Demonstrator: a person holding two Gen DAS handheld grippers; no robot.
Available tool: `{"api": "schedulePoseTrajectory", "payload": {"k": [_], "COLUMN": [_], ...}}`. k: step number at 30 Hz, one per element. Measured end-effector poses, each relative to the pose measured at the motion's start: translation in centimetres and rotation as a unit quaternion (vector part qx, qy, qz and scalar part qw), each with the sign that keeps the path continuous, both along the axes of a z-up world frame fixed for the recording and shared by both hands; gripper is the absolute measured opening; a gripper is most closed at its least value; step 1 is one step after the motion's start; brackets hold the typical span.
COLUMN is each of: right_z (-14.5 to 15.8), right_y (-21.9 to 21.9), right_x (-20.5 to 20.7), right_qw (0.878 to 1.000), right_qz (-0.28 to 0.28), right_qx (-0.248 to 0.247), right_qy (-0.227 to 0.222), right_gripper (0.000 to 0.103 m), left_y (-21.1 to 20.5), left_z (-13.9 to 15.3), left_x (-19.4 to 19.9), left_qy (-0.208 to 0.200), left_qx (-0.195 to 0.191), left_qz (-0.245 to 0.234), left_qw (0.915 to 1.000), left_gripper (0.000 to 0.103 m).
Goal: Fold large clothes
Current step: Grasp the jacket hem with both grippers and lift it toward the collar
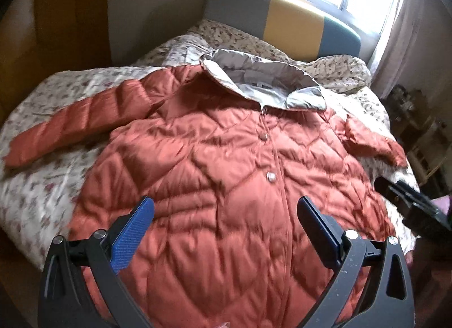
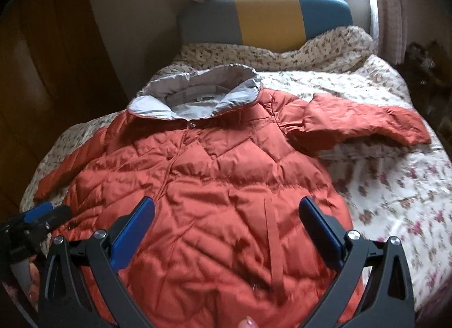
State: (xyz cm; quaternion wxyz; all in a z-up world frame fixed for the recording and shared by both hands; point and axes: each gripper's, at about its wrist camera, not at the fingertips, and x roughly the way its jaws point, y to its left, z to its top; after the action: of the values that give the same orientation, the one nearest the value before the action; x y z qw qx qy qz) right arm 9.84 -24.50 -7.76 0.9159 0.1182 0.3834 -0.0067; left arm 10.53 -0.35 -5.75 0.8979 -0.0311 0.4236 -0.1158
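Left gripper wide open, empty, above orange quilted jacket. Right gripper same. Jacket flat, front up, on floral bedspread; 2 sleeves spread, grey hood toward headboard.

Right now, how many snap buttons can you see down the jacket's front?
3 on the jacket: one at the collar, one on the upper chest, one lower at mid-chest. More may be hidden in the folds or below the fingers.
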Motion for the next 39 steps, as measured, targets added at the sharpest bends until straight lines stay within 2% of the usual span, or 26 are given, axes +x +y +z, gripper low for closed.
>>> {"api": "schedulePoseTrajectory", "payload": {"k": [3,5,8,11,14,16,18,21,22,24,26,29,31,32,33,34,36,39], "right_z": [-0.4,-0.6,-0.7,-0.8,-0.9,-0.9,-0.8,-1.2,-1.4,-1.8,-2.2,-3.1,-3.7,-4.0,-4.2,-4.2,-3.9,-3.0], "right_y": [-1.2,-2.1,-3.5,-5.1,-6.8,-7.9,-8.9,-10.2,-10.5,-11.0,-11.1,-10.9,-10.8,-10.6,-10.4,-10.2,-9.6,-9.2], "right_x": [3.2,5.1,8.4,11.9,15.6,18.1,21.0,24.5,25.6,27.5,28.9,30.5,31.3,31.6,31.8,31.6,30.9,28.5], "right_qw": [1.000,1.000,1.000,1.000,0.999,0.998,0.997,0.996,0.995,0.995,0.995,0.996,0.996,0.996,0.997,0.997,0.999,1.000], "right_qz": [0.007,0.004,-0.011,-0.017,-0.038,-0.044,-0.054,-0.063,-0.067,-0.067,-0.066,-0.059,-0.055,-0.050,-0.041,-0.033,-0.028,-0.022], "right_qx": [-0.007,-0.014,-0.022,-0.008,0.017,0.041,0.051,0.068,0.070,0.072,0.072,0.069,0.069,0.068,0.067,0.062,0.038,-0.005], "right_qy": [0.013,0.019,0.018,0.011,0.004,-0.001,0.001,0.011,0.015,0.016,0.018,0.021,0.024,0.026,0.026,0.023,0.014,-0.006], "right_gripper": [0.101,0.101,0.101,0.101,0.101,0.100,0.098,0.094,0.092,0.087,0.085,0.081,0.058,0.051,0.035,0.017,0.011,0.007], "left_y": [-0.6,-0.9,-0.7,-0.5,-0.9,-1.1,-1.3,-1.6,-1.8,-2.3,-2.9,-4.0,-4.5,-4.6,-4.6,-4.4,-3.6,-2.2], "left_z": [0.2,0.4,0.6,0.8,0.6,0.3,0.2,-0.2,-0.4,-0.8,-1.2,-1.7,-2.3,-2.8,-3.2,-3.5,-3.7,-3.6], "left_x": [3.5,6.3,10.7,14.1,18.6,21.0,23.3,26.5,27.5,29.0,30.2,31.5,32.3,32.7,32.8,32.9,32.5,31.2], "left_qy": [-0.016,-0.020,-0.013,-0.017,-0.028,-0.022,-0.022,-0.021,-0.023,-0.027,-0.021,-0.028,-0.029,-0.021,-0.015,-0.010,-0.013,-0.023], "left_qx": [0.031,0.039,0.035,0.020,0.029,0.037,0.041,0.062,0.072,0.084,0.095,0.116,0.125,0.130,0.131,0.123,0.103,0.085], "left_qz": [0.010,0.014,0.031,0.044,0.058,0.064,0.066,0.071,0.071,0.066,0.056,0.042,0.038,0.035,0.036,0.037,0.043,0.051], "left_qw": [0.9993,0.9990,0.9988,0.9987,0.9975,0.9970,0.9967,0.9953,0.9946,0.9940,0.9937,0.9920,0.9910,0.9907,0.9906,0.9916,0.9937,0.9948], "left_gripper": [0.100,0.100,0.100,0.100,0.100,0.097,0.089,0.088,0.088,0.079,0.075,0.075,0.061,0.045,0.032,0.028,0.020,0.018]}}
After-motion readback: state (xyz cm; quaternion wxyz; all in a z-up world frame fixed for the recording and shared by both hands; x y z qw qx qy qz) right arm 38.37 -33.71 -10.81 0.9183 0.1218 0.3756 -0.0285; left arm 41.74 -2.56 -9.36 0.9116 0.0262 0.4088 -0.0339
